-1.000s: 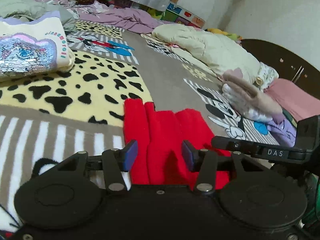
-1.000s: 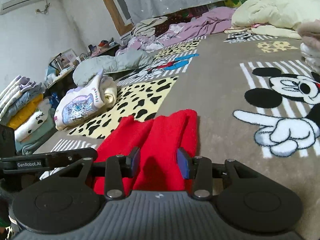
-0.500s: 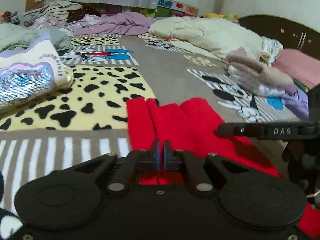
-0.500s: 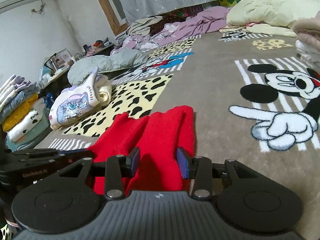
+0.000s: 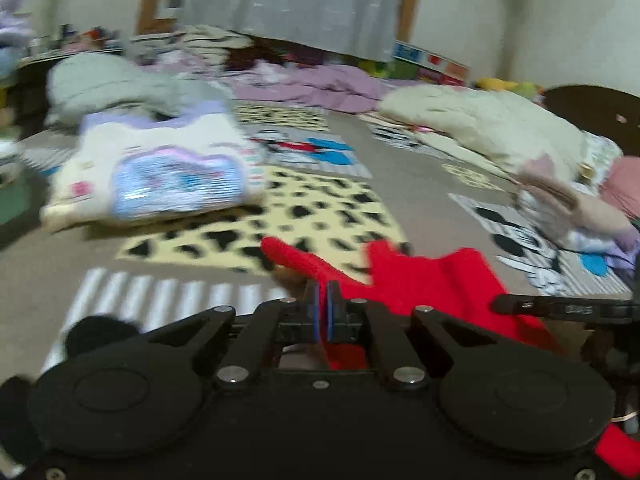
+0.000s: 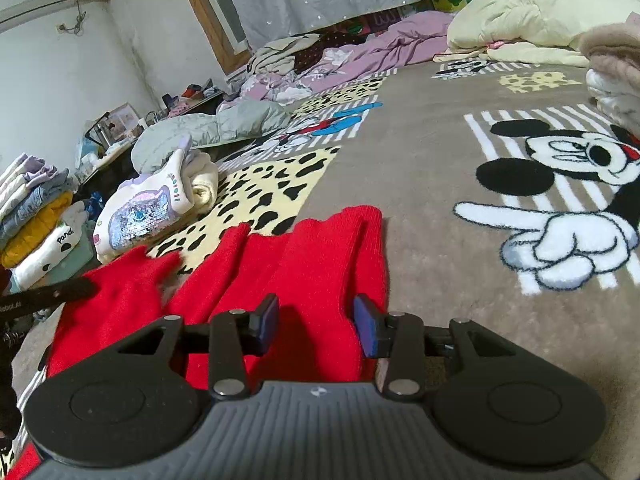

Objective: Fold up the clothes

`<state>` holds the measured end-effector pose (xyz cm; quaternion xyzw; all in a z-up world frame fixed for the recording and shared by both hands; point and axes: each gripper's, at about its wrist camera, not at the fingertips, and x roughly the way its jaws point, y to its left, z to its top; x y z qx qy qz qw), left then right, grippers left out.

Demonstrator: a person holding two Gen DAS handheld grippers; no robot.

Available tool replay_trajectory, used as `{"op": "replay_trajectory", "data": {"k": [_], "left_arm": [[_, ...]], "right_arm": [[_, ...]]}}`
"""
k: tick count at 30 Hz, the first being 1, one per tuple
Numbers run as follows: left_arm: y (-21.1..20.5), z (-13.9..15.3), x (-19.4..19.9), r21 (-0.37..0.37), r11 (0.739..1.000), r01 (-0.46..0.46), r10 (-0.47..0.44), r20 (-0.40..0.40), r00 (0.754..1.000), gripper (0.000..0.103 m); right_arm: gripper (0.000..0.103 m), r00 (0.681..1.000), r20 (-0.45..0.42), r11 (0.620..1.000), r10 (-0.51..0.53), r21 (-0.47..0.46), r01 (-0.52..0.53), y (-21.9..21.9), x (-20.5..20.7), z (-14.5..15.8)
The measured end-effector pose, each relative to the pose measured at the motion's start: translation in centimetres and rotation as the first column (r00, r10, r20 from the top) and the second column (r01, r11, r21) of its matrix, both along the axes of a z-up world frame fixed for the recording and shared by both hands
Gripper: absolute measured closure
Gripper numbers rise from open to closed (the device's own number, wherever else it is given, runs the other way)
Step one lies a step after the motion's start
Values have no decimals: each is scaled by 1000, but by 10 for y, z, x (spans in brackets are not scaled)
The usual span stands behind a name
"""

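Note:
A red knit garment lies on the patterned blanket, with its near edge under both grippers. My left gripper is shut on a fold of the red garment and holds that part lifted; the left wrist view is blurred by motion. The right gripper stands open just above the cloth, blue pads on either side of a red ridge without touching it. The other gripper's black tip shows at the left edge of the right wrist view.
A folded white top with a sequin picture lies to the left on the leopard patch. Folded clothes are stacked at far left, and another pile at right. Cream and purple bedding covers the far side.
The left gripper shut on the garment about half a second ago and has since swung left and up, pulling a red flap away from the rest. The right gripper stayed open and nearly still.

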<state>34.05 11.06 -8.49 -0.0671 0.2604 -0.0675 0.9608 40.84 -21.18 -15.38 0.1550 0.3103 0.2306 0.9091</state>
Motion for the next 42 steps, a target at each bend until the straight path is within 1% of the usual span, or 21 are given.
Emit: {"op": "replay_trajectory", "data": {"k": [3,6,11,14,16,18,19,20,21,22,24,26,28,30,32,33,34,35,38,41,42], "left_arm": [[24,-2,-15,9,997,-82,82,-10,997,101],[48,-4,-31,23,985,-170,171,-19,985,101],[83,-2,-62,21,958,-284,285,-11,959,101],[101,-2,-81,19,937,-349,349,-8,937,101],[112,-5,-87,18,927,-375,375,-16,927,101],[121,-10,-91,19,919,-394,394,-37,918,101],[124,-14,-90,22,918,-396,396,-62,916,101],[128,-19,-87,15,919,-394,394,-107,913,100],[132,-23,-86,0,917,-399,395,-145,907,98],[140,-25,-88,-46,904,-426,414,-156,897,84],[154,-24,-92,-137,875,-464,441,-165,882,68],[167,-22,-95,-228,843,-488,460,-167,872,62],[176,-25,-91,-304,816,-491,455,-185,871,58],[175,-31,-81,-303,821,-484,446,-191,875,58],[174,-36,-70,-302,825,-478,436,-198,878,62],[174,-38,-66,-299,828,-475,433,-198,879,93],[173,-34,-65,-282,833,-476,440,-185,879,100],[172,-31,-65,-271,835,-479,447,-172,878,100],[183,-28,-73,-305,810,-501,485,-133,865,100],[195,-43,-74,-281,764,-581,534,-230,813,92],[197,-40,-77,-287,754,-592,546,-230,806,89]], "right_arm": [[60,1000,-1,1000,0,6,0,-1,0,0],[60,1000,-3,1000,0,12,0,-1,0,0],[60,1000,-3,1000,-3,23,3,-3,-1,-1],[60,1000,-3,1000,-4,27,4,-4,-1,-1],[60,1000,-2,1000,-5,28,5,-4,-1,-1],[60,1000,-2,1000,-5,30,5,-4,-1,-1],[60,1000,-2,1000,-5,31,5,-5,-2,-1],[60,1000,-2,999,-5,32,6,-5,-2,-2],[60,1000,-2,999,-6,34,6,-5,-2,-2],[60,1000,-3,999,-6,35,6,-5,-1,-2],[60,1000,-3,999,-6,36,6,-6,-1,-2],[59,1000,-4,999,-4,37,5,-6,0,-1],[59,1000,-4,999,-4,38,5,-6,0,-2],[59,1000,-3,999,-4,35,4,-6,-1,-2],[59,1000,-1,999,-3,33,3,-5,-1,-2],[59,1000,0,999,-2,32,2,-5,-2,-1],[59,1000,1,999,-2,33,2,-5,-2,-1],[59,1000,3,999,-1,33,1,-5,-2,-1],[59,1000,3,999,0,36,0,-5,-2,-2],[59,1000,5,999,1,35,-1,-4,-2,-2],[59,1000,5,999,1,35,-1,-4,-2,-2]]}}
